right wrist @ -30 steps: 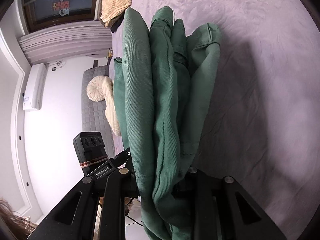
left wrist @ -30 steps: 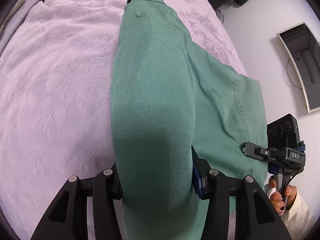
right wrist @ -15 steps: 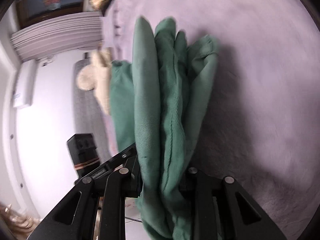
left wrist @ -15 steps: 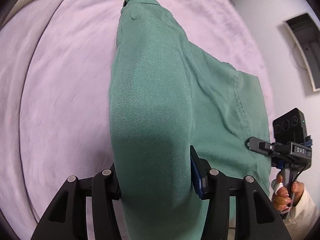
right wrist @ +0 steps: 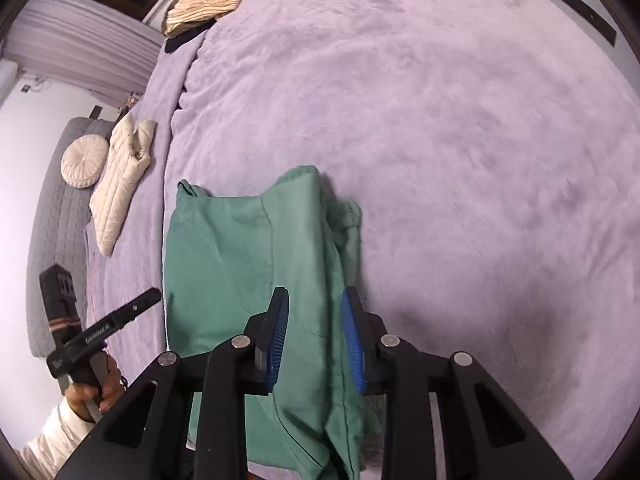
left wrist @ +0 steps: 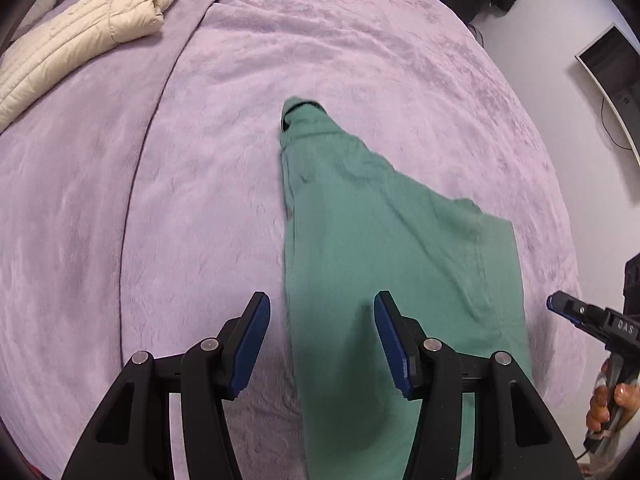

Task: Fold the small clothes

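Green garment [left wrist: 360, 240] lies lengthwise away from both grippers on the bedspread [left wrist: 120, 200]; both grippers' fingers apart, unclamped.

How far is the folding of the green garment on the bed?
Done: the green cotton garment lies doubled over on the lilac plush bedspread. In hand: nothing; the left gripper and right gripper are open above it. Left: smoothing, perhaps another fold.

Released: the green garment [left wrist: 384, 248], clamped aloft in both grippers a second ago, now lies on the purple bed [left wrist: 120, 200]; left gripper [left wrist: 320, 332] and right gripper [right wrist: 316, 336] jaws stand apart above it.
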Tool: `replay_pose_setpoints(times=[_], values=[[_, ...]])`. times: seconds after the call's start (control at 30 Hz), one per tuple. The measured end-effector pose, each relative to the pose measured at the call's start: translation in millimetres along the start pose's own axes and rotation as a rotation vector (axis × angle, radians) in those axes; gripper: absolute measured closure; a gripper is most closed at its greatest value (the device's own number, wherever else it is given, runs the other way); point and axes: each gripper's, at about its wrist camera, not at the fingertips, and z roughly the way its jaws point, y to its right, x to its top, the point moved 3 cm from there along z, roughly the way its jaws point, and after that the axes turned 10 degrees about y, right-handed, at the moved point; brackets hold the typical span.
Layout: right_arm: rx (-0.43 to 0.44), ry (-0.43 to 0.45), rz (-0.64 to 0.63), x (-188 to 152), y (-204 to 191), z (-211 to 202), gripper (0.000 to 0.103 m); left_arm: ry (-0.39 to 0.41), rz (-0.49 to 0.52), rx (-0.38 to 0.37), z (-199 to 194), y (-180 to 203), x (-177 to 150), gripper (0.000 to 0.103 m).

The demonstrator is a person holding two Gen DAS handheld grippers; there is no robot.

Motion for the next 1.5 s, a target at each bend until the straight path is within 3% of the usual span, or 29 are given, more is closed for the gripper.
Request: replay_pose_setpoints(times=[0.13, 0.2, 0.23, 0.3, 0.37, 0.5, 0.63, 0.87, 1.0, 1.1, 1.3, 1.5], values=[[-0.062, -0.026, -0.108, 7, -31, 53, 0.081, -0.026, 0.018, 0.058, 51, 9, 18, 0.048], [-0.129, -0.062, -0.129, 7, -19, 79, 0.092, -0.054, 0.019, 0.086, 73, 8, 20, 0.048], [-0.151, -0.071, -0.126, 4, -9, 84, 0.093, -0.060, 0.022, 0.085, 80, 7, 21, 0.047], [-0.183, -0.077, -0.089, 10, 11, 96, 0.090, -0.052, 0.044, 0.110, 89, 3, 24, 0.026], [-0.158, -0.082, -0.016, 17, 24, 93, 0.084, -0.056, 0.052, 0.105, 89, -1, 28, 0.025], [-0.139, -0.075, -0.066, 20, 19, 63, 0.084, -0.020, 0.094, 0.139, 59, 0, 30, 0.025], [-0.083, -0.080, -0.111, 0, 1, 29, 0.084, -0.015, 0.143, 0.108, 15, 7, 8, 0.025], [0.002, -0.120, -0.192, -64, -47, -14, 0.084, -0.075, 0.178, 0.039, -32, 29, -70, 0.025], [-0.066, -0.156, -0.261, -101, -50, -17, 0.084, -0.139, 0.219, 0.055, -26, 33, -121, 0.025], [-0.114, -0.171, -0.206, -115, -29, -14, 0.084, -0.163, 0.183, 0.045, -20, 26, -143, 0.024], [-0.188, -0.221, -0.083, -136, 14, 5, 0.087, -0.158, 0.139, 0.046, -25, 23, -155, 0.019], [-0.182, -0.218, 0.016, -144, 24, -6, 0.083, -0.180, 0.119, 0.066, -27, 19, -149, 0.019]])
